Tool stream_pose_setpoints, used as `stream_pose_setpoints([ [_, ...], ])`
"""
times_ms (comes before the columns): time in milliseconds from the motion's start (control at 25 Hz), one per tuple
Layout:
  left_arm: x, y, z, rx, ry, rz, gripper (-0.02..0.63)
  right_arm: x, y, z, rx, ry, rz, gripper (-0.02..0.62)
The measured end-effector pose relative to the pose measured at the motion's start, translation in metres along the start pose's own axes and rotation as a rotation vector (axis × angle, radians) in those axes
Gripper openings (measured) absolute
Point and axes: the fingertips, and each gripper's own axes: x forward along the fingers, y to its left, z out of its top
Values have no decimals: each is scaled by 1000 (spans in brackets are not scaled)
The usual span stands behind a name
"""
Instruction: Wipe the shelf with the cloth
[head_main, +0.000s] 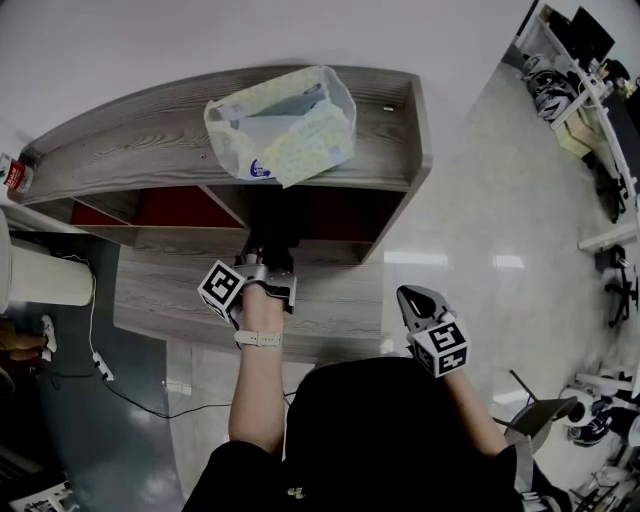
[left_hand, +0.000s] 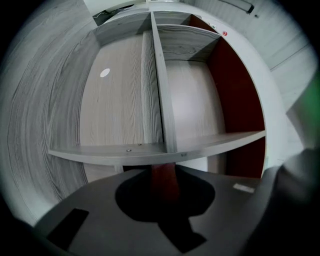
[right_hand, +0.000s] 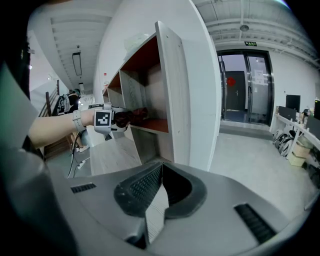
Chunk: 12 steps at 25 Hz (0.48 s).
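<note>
The shelf (head_main: 395, 150) is a grey wood unit with red inner panels. My left gripper (head_main: 268, 258) reaches into its middle compartment, shut on a dark red cloth (right_hand: 139, 114). In the left gripper view the cloth (left_hand: 163, 181) shows as a red strip between the jaws of that gripper (left_hand: 164, 170), and the shelf's dividers and boards (left_hand: 125, 150) fill the frame ahead. The right gripper view shows the left gripper (right_hand: 120, 119) at the shelf's (right_hand: 172, 100) red board. My right gripper (head_main: 412, 298) hangs off the shelf's right corner, shut and empty (right_hand: 161, 165).
A patterned plastic bag (head_main: 285, 120) lies on top of the shelf. A lower grey wood ledge (head_main: 160, 290) runs below the compartments. A white cylinder (head_main: 45, 275) and floor cables (head_main: 100, 365) are at left. Desks and chairs (head_main: 590, 80) stand far right. Glass doors (right_hand: 245, 85) lie beyond.
</note>
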Motion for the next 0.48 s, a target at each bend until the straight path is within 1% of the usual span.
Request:
stream_pose_setpoints([
  [120, -6, -2, -1, 1, -19, -3, 60, -2, -3, -1, -3, 4, 0, -3],
  [160, -6, -5, -2, 20, -22, -6, 60, -3, -4, -2, -3, 5, -1, -3],
  [200, -6, -10, -3, 64, -20, -17, 60, -4, -6, -3, -3, 6, -3, -3],
  [280, -5, -25, -6, 218, -11, -48, 60, -6, -9, -4, -3, 8, -5, -3],
  [360, -3, -43, -10, 412, -11, -80, 60, -7, -11, -6, -5, 10, -6, -3],
  [400, -2, -51, -13, 521, -15, -90, 60, -8, -12, -6, -7, 12, -7, -3],
  [480, 2, -64, -19, 767, -32, -85, 60, -10, -15, -7, -10, 13, -11, -3],
])
